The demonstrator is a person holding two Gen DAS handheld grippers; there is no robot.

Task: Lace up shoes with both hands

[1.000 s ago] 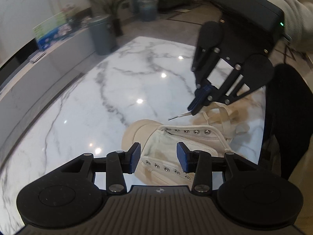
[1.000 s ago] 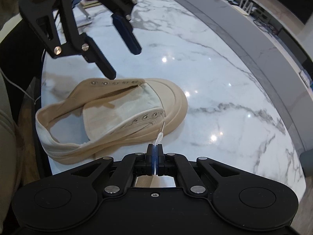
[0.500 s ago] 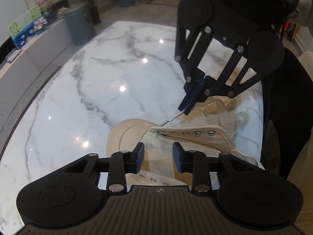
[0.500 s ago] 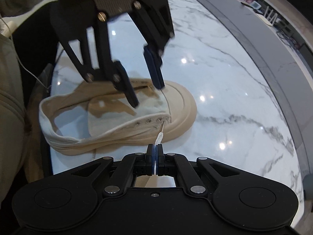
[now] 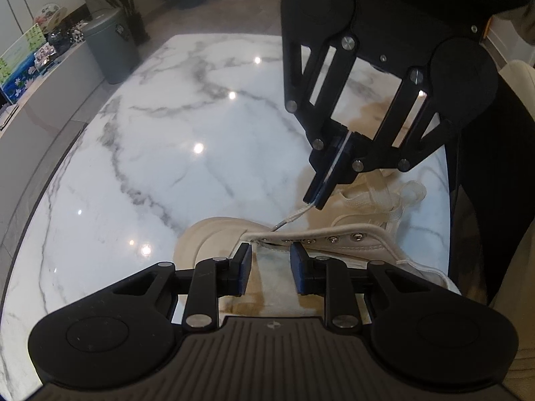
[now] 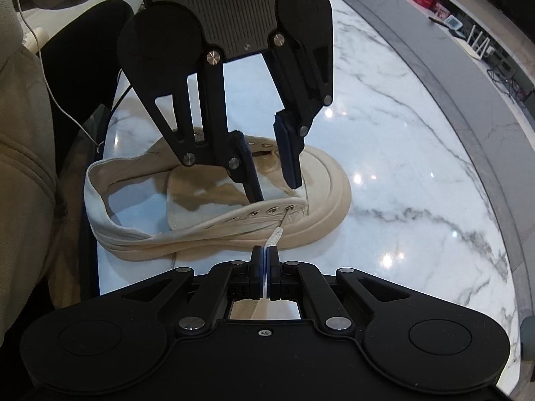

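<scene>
A cream canvas shoe [image 5: 207, 237] [image 6: 321, 180] lies on the marble table [image 5: 167, 133] [image 6: 418, 117], toe pointing away from the person. My right gripper [image 5: 314, 202] [image 6: 264, 260] is shut on a white lace [image 5: 296, 215] [image 6: 276, 235] just behind its tip. The tip rests at the front eyelet [image 6: 289, 207] of the near row. My left gripper [image 5: 270, 267] [image 6: 272, 180] hangs low over the tongue by the front eyelets, jaws narrowly apart with nothing pinched. The rest of the lace [image 5: 384, 200] lies bunched beyond the shoe.
A grey bin [image 5: 110, 43] and a potted plant stand on the floor past the table's far end. The person's beige trouser leg [image 6: 20, 167] and a black seat [image 5: 495, 200] border the table's near edge. A thin white cable [image 6: 67, 110] hangs there.
My left gripper narrowed its jaws and came down closer over the shoe's tongue. The right gripper kept its place and rolled slightly, still holding the lace, its tip nearer the front eyelet.
</scene>
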